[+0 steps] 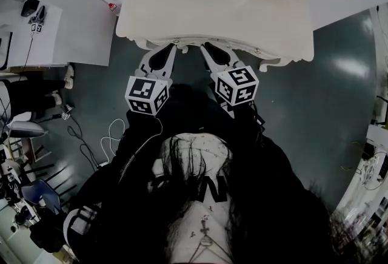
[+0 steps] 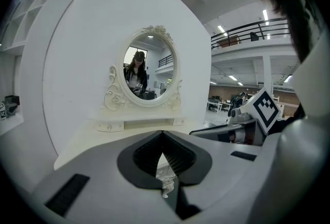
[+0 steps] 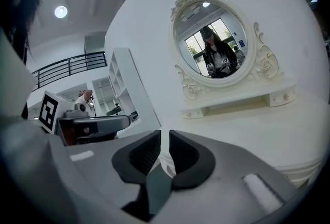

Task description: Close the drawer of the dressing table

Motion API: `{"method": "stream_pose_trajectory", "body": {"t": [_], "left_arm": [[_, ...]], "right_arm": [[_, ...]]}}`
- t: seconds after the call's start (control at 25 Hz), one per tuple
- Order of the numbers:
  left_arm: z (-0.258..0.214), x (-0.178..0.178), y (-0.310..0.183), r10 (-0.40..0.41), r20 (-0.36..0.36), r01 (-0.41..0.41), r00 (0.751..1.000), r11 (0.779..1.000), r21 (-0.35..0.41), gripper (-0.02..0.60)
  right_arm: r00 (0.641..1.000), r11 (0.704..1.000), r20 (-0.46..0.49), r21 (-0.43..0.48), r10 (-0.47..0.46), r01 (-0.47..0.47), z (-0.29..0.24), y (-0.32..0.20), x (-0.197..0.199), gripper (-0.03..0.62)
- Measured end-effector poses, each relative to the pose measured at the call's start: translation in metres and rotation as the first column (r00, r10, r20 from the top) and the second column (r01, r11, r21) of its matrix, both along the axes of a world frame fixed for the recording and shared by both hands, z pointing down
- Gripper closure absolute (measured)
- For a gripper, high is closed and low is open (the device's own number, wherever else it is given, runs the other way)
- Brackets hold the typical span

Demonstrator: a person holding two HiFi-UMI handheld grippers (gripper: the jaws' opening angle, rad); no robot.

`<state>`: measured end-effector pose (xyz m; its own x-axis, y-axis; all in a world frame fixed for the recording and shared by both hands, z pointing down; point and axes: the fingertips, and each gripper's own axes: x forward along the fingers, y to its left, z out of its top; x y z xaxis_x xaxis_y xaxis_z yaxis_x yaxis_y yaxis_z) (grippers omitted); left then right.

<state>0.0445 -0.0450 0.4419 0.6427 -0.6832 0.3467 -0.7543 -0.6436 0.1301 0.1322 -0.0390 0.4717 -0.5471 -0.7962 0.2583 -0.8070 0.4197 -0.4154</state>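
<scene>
The cream dressing table [image 1: 218, 8] fills the top of the head view. Its carved front edge [image 1: 267, 53] faces me, and I cannot make out the drawer front from above. Both grippers reach that front edge side by side. My left gripper [image 1: 174, 45] has its tips together with nothing held, as the left gripper view [image 2: 163, 134] confirms. My right gripper [image 1: 206, 46] is just to its right, its pads nearly touching and empty [image 3: 165, 133]. The oval mirror [image 2: 148, 73] [image 3: 214, 42] stands at the back of the tabletop [image 3: 268, 125] and reflects a person holding the grippers.
A white desk [image 1: 54, 26] with small devices stands to the left. White cables [image 1: 112, 135] lie on the grey floor [image 1: 339, 93] near my left side. A cluttered workbench [image 1: 376, 159] sits at the right edge. A white wall rises behind the table.
</scene>
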Motion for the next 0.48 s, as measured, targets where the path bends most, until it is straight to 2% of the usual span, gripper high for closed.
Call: {"method": "stream_pose_trajectory", "body": {"t": [0.2, 0.48], "left_arm": [[0.000, -0.013, 0.013, -0.002, 0.013, 0.002, 1.000, 1.000, 0.001, 0.581], [-0.006, -0.048, 0.030, -0.008, -0.008, 0.008, 1.000, 1.000, 0.023, 0.581]], "right_arm": [[1.000, 1.000, 0.011, 0.002, -0.007, 0.007, -0.001, 0.008, -0.014, 0.534], [1.000, 1.000, 0.005, 0.014, -0.005, 0.005, -0.006, 0.021, -0.047, 0.537]]}}
